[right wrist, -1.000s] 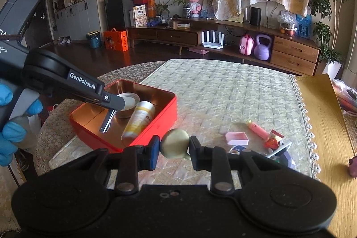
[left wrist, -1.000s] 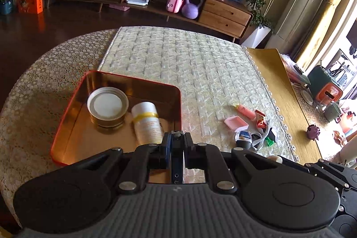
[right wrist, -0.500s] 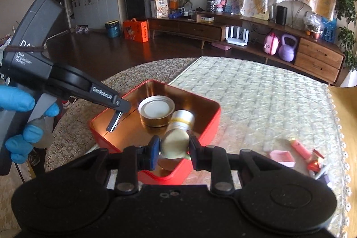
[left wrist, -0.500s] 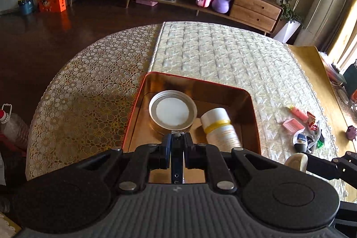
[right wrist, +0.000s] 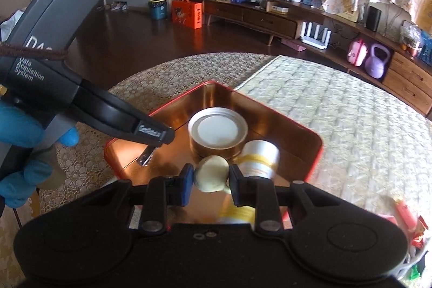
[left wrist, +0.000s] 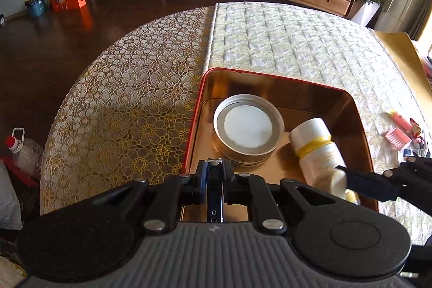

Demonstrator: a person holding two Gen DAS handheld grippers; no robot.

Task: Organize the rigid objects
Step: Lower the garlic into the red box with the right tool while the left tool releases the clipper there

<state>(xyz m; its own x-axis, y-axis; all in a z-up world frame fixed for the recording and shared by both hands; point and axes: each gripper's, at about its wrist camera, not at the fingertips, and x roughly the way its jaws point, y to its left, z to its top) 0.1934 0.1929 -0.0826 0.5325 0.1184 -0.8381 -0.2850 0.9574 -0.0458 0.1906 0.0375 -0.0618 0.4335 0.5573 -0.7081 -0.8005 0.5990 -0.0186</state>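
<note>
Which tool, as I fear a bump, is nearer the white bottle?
Right: right tool, holding a cream object, is by the bottle; left tool is beside the round can.

On the grey body of my left claw (right wrist: pixel 147 153), seen from the right wrist camera, white print reads "Data Acquisition System" under big letters starting "DA", the rest cut off by a cord. The logo on its black finger (right wrist: pixel 152 132) is too blurred to read. Packaging on the far cabinet (right wrist: pixel 251 15) isn't legible.
</note>
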